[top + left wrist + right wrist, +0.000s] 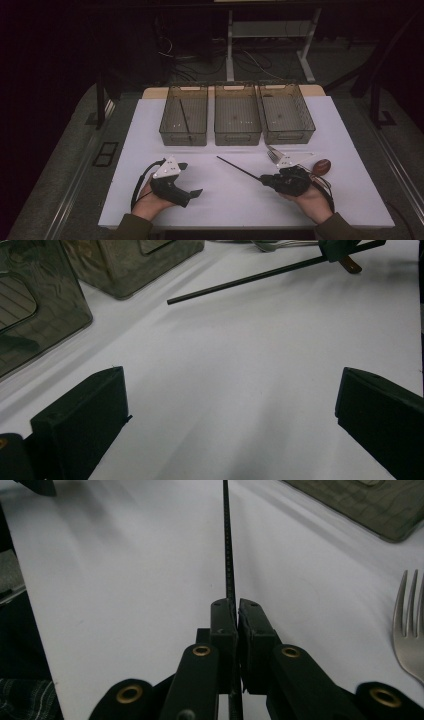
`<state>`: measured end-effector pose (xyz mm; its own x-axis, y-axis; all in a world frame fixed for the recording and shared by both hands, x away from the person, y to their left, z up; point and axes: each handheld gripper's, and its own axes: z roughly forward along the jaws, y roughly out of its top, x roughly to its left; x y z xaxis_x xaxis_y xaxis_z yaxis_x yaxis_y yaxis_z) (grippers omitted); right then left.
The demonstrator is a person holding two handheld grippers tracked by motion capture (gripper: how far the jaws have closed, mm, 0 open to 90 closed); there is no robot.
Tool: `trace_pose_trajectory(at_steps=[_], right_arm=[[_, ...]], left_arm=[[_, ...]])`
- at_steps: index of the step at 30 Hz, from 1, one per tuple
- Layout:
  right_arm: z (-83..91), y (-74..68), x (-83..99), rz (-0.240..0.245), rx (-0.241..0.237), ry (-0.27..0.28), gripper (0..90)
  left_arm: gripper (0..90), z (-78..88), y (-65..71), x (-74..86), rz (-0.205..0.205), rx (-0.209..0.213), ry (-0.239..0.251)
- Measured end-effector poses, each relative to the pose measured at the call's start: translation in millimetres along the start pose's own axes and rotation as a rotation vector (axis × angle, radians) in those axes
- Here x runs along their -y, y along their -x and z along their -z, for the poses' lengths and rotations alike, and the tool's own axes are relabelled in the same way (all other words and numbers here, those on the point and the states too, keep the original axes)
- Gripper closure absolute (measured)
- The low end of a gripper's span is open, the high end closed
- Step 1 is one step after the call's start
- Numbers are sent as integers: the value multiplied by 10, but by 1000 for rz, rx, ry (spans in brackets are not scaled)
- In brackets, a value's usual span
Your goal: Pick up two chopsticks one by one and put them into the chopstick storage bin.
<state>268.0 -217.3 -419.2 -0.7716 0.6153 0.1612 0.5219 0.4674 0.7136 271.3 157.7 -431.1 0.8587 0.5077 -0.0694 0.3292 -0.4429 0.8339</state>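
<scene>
Readable text: none in any view.
Bins (237, 122): no label or number legible.
Surface (235, 200): plain white, no markings.
Tool bodies: no brand or sign can be made out.

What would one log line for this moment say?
right gripper: shut on chopstick | left gripper: open, empty | bins: left holds chopstick | fork: on table

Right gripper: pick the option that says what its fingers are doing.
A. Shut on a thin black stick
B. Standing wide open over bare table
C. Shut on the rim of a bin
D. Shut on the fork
A: in the right gripper view the right gripper has its fingers pressed together on the thin black stick, which runs out ahead over the white table; the fork lies free beside it.
</scene>
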Motion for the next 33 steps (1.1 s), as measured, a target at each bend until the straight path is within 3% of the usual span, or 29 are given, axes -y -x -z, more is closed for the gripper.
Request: trace_pose_trajectory(at_steps=[10,18,33], right_arm=[[130,24,-135,-8,-4,73,851],[164,74,-350,4,18,117,850],[-51,172,-748,-2,49,144,850]], left_arm=[[0,-5,-2,0,3,-3,3],[0,-9,-5,3,10,-2,10],[0,-7,-13,4,-1,-2,2]])
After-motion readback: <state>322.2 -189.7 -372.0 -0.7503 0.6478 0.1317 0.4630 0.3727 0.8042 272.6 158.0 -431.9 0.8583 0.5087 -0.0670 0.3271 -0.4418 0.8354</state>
